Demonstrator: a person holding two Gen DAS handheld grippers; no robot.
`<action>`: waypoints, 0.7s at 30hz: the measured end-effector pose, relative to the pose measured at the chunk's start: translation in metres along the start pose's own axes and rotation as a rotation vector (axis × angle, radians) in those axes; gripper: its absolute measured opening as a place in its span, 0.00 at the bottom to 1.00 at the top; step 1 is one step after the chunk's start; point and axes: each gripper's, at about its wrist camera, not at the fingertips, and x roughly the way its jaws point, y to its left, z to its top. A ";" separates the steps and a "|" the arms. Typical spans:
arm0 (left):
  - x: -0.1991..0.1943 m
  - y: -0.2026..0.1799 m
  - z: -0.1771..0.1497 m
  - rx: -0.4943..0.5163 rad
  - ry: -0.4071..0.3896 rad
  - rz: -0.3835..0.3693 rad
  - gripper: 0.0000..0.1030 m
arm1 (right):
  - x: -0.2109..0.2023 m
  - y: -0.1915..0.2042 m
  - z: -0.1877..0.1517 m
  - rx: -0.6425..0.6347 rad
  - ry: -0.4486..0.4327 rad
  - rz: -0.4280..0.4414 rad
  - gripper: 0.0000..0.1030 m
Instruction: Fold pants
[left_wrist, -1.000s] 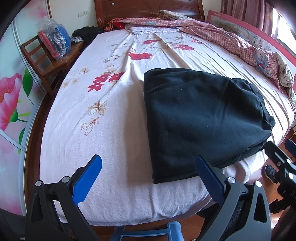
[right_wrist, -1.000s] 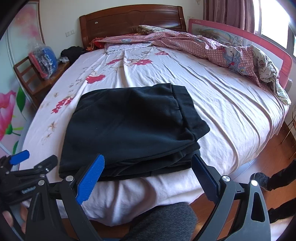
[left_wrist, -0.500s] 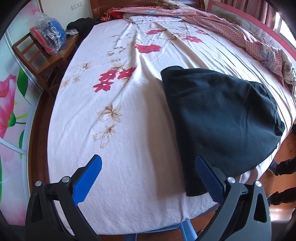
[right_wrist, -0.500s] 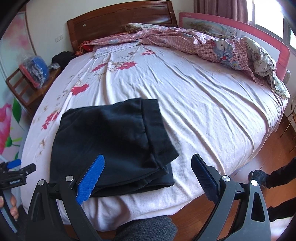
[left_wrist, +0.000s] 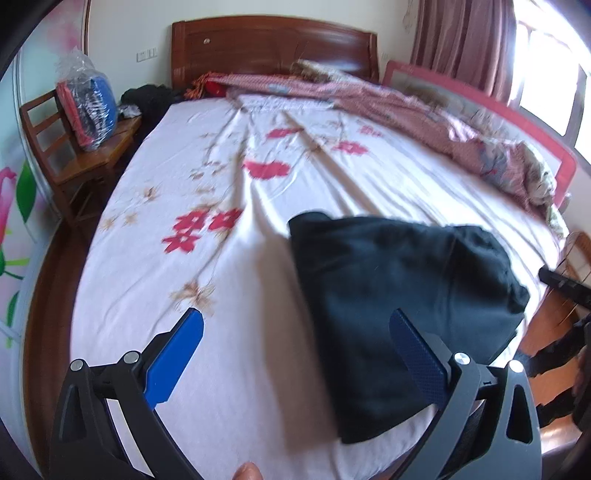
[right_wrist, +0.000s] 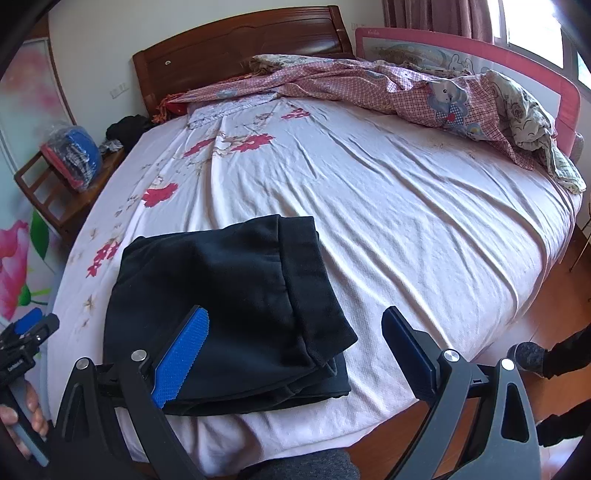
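Here, in the left wrist view, the left tongs (left_wrist: 295, 339) hang wide apart above the near part of the bed (left_wrist: 229, 280), gripping nothing; the blue pads frame bare flowered sheet and the near left edge of the black pants (left_wrist: 399, 295). The pants lie folded into a compact stack on the near right part of the bed, close to its edge. Further back a pink checked quilt (left_wrist: 413, 110) is bunched along the right side and toward the wooden headboard (left_wrist: 273, 44). A wooden chair (left_wrist: 74, 147) beside the bed on the left carries a plastic-wrapped bundle (left_wrist: 88, 107). This picture is somewhat blurred.

In the right wrist view, the right tongs (right_wrist: 291, 332) are likewise spread wide and empty, held above the bed's near edge. The left pad shows in front of the folded pants (right_wrist: 229, 295), whose layered edges face the camera; I cannot tell if it touches them. At the lower left edge a hand (right_wrist: 26, 417) grips the handle of the other tongs. A dark shoe (right_wrist: 528, 354) stands on the wooden floor at the right.
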 end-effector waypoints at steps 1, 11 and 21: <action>-0.002 0.000 0.001 -0.003 -0.029 -0.002 0.98 | 0.001 0.000 0.000 0.002 -0.002 0.002 0.92; 0.005 0.005 0.012 0.021 -0.048 0.106 0.98 | 0.016 0.008 -0.003 -0.027 0.038 -0.009 0.91; -0.004 0.009 0.010 0.042 -0.051 0.186 0.98 | 0.019 0.025 -0.012 -0.086 0.064 -0.019 0.91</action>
